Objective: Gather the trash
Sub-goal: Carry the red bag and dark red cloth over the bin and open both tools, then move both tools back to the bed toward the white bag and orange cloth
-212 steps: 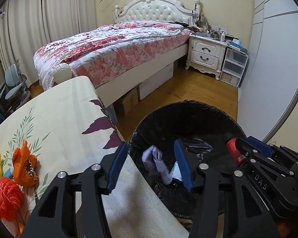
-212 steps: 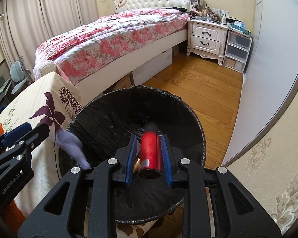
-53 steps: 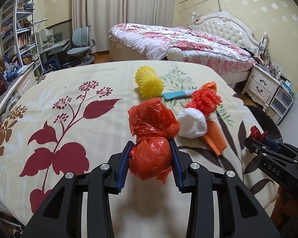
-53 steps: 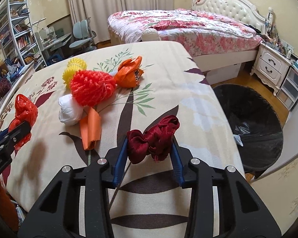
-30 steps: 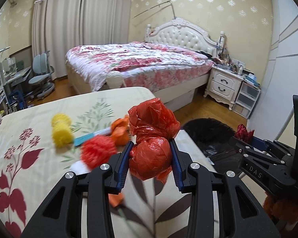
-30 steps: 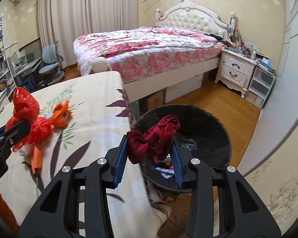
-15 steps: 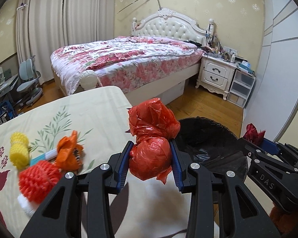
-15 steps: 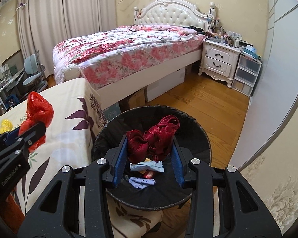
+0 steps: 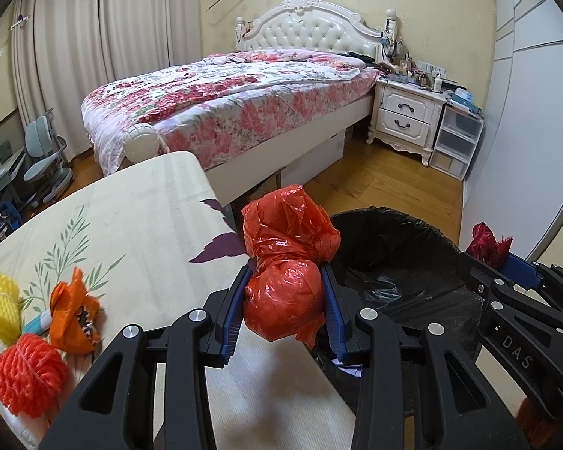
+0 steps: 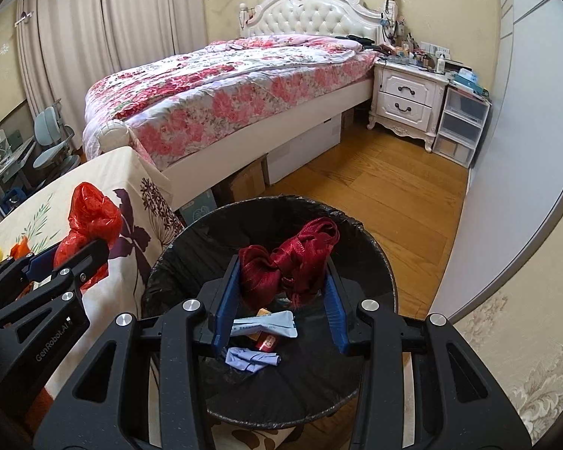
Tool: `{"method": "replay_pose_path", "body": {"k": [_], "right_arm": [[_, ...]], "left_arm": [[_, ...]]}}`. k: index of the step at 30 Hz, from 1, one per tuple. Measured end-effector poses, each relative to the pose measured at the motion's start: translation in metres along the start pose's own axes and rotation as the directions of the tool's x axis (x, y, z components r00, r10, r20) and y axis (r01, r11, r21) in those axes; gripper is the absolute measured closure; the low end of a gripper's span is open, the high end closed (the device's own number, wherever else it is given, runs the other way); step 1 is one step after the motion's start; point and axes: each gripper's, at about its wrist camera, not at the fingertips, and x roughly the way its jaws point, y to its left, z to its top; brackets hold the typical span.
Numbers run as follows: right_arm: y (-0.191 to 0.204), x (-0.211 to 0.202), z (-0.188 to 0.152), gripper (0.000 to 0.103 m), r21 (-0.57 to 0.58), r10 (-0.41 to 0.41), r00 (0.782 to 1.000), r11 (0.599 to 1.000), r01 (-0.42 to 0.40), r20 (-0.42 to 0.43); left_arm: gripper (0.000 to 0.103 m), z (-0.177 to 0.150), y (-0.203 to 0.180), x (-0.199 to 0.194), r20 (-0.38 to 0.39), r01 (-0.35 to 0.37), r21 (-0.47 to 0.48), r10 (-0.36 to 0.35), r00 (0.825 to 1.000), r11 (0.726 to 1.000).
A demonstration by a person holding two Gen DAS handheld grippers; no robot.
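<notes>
table [image 9: 142, 225]: 3 items left | bin [image 10: 379, 262] beside it | bed [image 10: 244, 86] beyond

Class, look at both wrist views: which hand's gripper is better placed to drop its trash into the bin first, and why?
Right. The right gripper holds the dark red ribbon directly above the black bin. The left gripper, clamping the red plastic bag, sits at the table edge beside the bin.

Both my tongs tilt downward, side by side. Left tongs [image 9: 285, 296] clamped on a red plastic bag [image 9: 287, 262]; right tongs [image 10: 281, 281] clamped on a dark red ribbon bundle [image 10: 287, 262].
</notes>
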Motion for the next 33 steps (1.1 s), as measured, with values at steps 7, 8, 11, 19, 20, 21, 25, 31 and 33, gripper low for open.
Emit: {"method": "replay_pose_path", "body": {"k": [7, 8, 11, 19, 20, 21, 25, 31, 33], "right_arm": [[-0.004, 0.009, 0.002, 0.049, 0.002, -0.026, 1.0, 1.0, 0.026, -0.003], [-0.005, 0.01, 0.002, 0.046, 0.006, -0.031, 1.0, 1.0, 0.031, -0.001], [-0.008, 0.009, 0.002, 0.045, 0.016, -0.042, 0.999, 0.999, 0.042, 0.004], [-0.008, 0.001, 0.002, 0.041, 0.018, -0.059, 0.998, 0.998, 0.058, 0.017], [-0.008, 0.0, 0.003, 0.039, 0.017, -0.057, 0.998, 0.998, 0.057, 0.02], [-0.006, -0.003, 0.002, 0.038, 0.016, -0.055, 0.998, 0.998, 0.054, 0.025], [0.0, -0.013, 0.0, 0.034, 0.003, -0.046, 0.998, 0.999, 0.046, 0.037], [0.013, -0.026, -0.006, 0.033, -0.009, -0.029, 0.999, 1.0, 0.03, 0.038], [0.018, -0.031, -0.01, 0.033, -0.015, -0.019, 0.999, 1.0, 0.019, 0.036]], "left_arm": [[0.05, -0.003, -0.002, 0.011, -0.03, 0.017, 0.022, -0.016, 0.999, 1.0], [0.045, -0.004, -0.002, 0.01, -0.03, 0.02, 0.019, -0.019, 0.999, 1.0], [0.04, -0.006, -0.001, 0.008, -0.026, 0.02, 0.015, -0.02, 0.999, 1.0], [0.023, -0.001, 0.005, -0.009, 0.017, -0.012, -0.002, 0.012, 1.0, 1.0], [0.023, 0.0, 0.007, -0.013, 0.02, -0.018, -0.007, 0.018, 1.0, 1.0], [0.022, 0.0, 0.009, -0.016, 0.022, -0.021, -0.012, 0.021, 1.0, 1.0], [0.021, 0.0, 0.02, -0.03, 0.034, -0.034, -0.042, 0.035, 0.999, 0.999], [0.021, -0.009, 0.036, -0.052, 0.042, -0.063, -0.067, 0.066, 0.997, 0.996], [0.021, -0.014, 0.042, -0.058, 0.041, -0.069, -0.074, 0.072, 0.997, 0.995]]}}
